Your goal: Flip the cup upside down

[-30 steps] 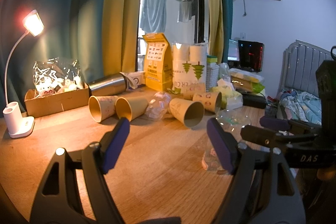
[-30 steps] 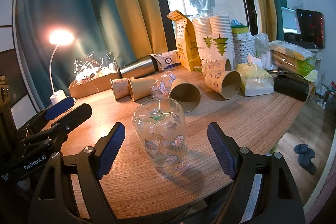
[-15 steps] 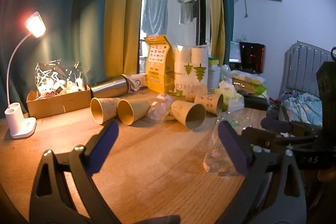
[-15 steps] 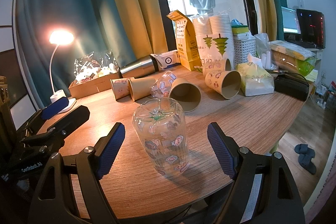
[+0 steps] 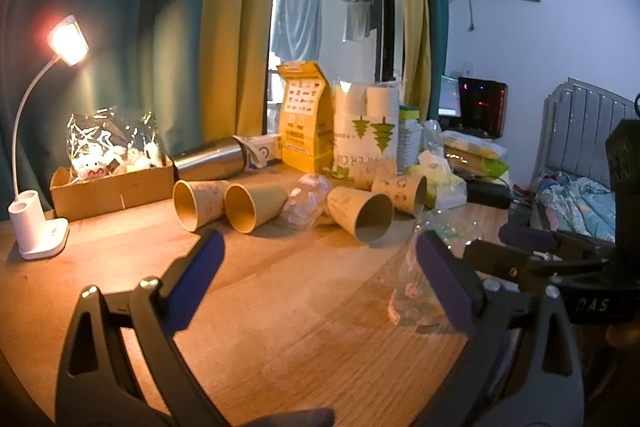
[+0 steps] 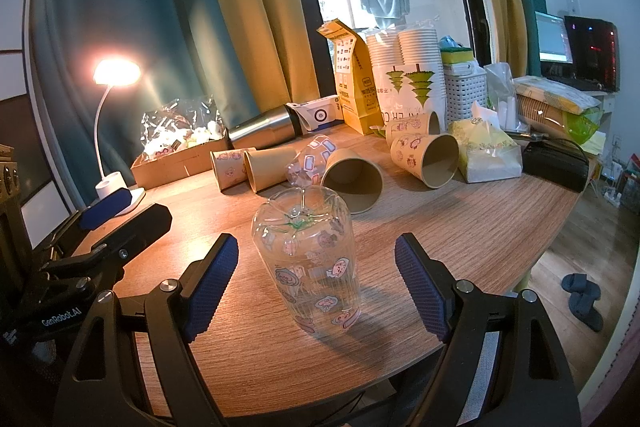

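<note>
A clear plastic cup (image 6: 310,261) with cartoon stickers stands upside down, base up, on the wooden table (image 6: 480,227). My right gripper (image 6: 316,285) is open, its jaws apart on either side of the cup without touching it. In the left wrist view the same cup (image 5: 416,279) stands at the right, partly behind my right finger. My left gripper (image 5: 316,281) is open and empty above the table. The right gripper (image 5: 532,247) shows at the right edge there.
Several paper cups (image 6: 352,179) and a clear cup (image 6: 310,161) lie on their sides mid-table. Behind them are a steel flask (image 6: 264,127), a yellow bag (image 6: 354,83), stacked cups (image 6: 404,67), a cardboard box (image 6: 176,159), a lit desk lamp (image 5: 36,187) and a tissue pack (image 6: 486,151).
My left gripper has drifted, its view shifting a little right and closer to the clear cup. The right gripper and the cup have stayed still.
</note>
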### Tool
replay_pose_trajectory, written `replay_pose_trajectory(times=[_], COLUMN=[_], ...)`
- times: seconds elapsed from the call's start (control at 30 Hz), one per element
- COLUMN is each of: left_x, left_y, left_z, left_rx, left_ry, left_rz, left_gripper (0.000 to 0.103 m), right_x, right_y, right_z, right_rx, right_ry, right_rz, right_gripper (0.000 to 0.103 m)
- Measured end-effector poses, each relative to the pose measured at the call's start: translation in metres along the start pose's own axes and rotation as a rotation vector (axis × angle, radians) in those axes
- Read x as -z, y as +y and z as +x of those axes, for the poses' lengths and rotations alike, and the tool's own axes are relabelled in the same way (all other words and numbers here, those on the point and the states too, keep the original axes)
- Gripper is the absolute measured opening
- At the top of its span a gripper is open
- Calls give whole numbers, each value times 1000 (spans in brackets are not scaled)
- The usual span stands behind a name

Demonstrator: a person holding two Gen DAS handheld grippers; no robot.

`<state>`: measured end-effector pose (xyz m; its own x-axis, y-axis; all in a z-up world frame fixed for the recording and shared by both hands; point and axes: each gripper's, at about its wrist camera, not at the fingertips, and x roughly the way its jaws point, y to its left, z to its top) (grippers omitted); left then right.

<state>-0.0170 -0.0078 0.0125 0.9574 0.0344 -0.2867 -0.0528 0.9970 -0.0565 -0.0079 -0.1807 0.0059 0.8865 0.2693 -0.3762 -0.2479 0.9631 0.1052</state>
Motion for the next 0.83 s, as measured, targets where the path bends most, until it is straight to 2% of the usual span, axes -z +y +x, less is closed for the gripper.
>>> replay_pose_trajectory(times=[0.83], left_x=[-1], left_y=[-4], left_z=[1], left_rx=[9], left_ry=[-9], left_rz=[2], left_gripper=[98], right_x=[0], right_y=[4], right_z=[4], right_rx=[-14], right_ry=[13], right_rz=[2], right_gripper=[83])
